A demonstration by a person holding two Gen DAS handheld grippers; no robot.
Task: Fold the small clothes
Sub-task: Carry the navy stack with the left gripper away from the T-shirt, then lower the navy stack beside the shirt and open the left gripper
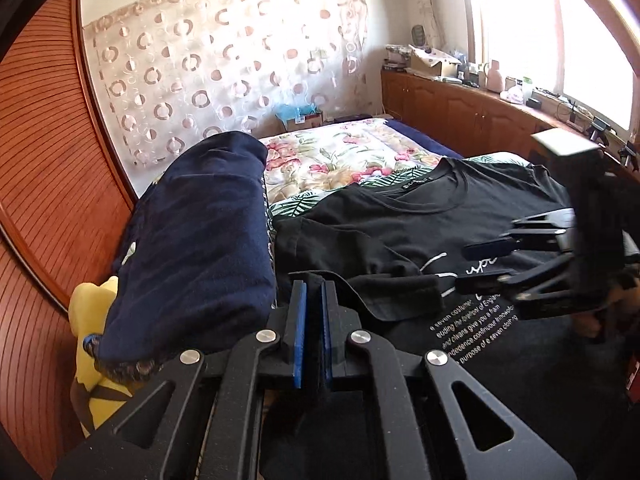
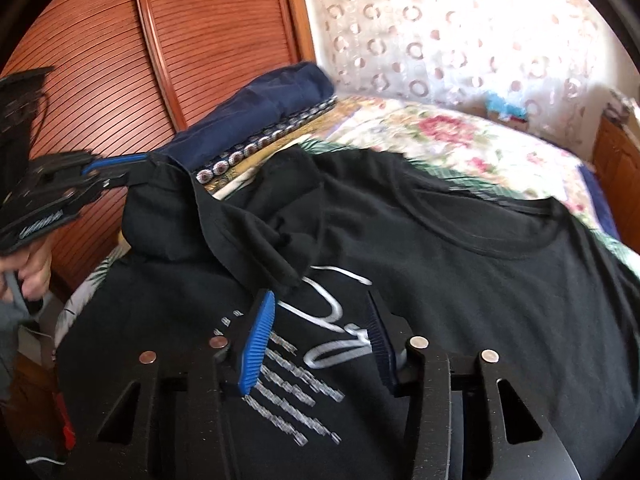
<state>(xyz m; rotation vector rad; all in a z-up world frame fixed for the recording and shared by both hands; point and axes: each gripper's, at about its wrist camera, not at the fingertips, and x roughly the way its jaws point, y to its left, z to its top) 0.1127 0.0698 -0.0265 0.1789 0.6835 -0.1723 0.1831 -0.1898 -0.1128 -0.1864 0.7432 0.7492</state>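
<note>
Left gripper (image 1: 315, 300) clamped on the black T-shirt's (image 2: 460, 264) sleeve — right gripper (image 2: 320, 332) apart above it.

A bed (image 1: 352, 152) with a floral quilt (image 2: 460, 136) fills the middle of the room; behind it hangs a sheer curtain (image 1: 224, 60) printed with rings, lit from behind; a slatted wooden door (image 2: 216, 36) stands to one side; low wooden cabinets (image 1: 452, 108) run along the far wall under a bright window (image 1: 560, 28), their top cluttered with boxes and bottles; a blue-filled box (image 1: 300, 116) sits at the bed's far end; daylight is strong.
</note>
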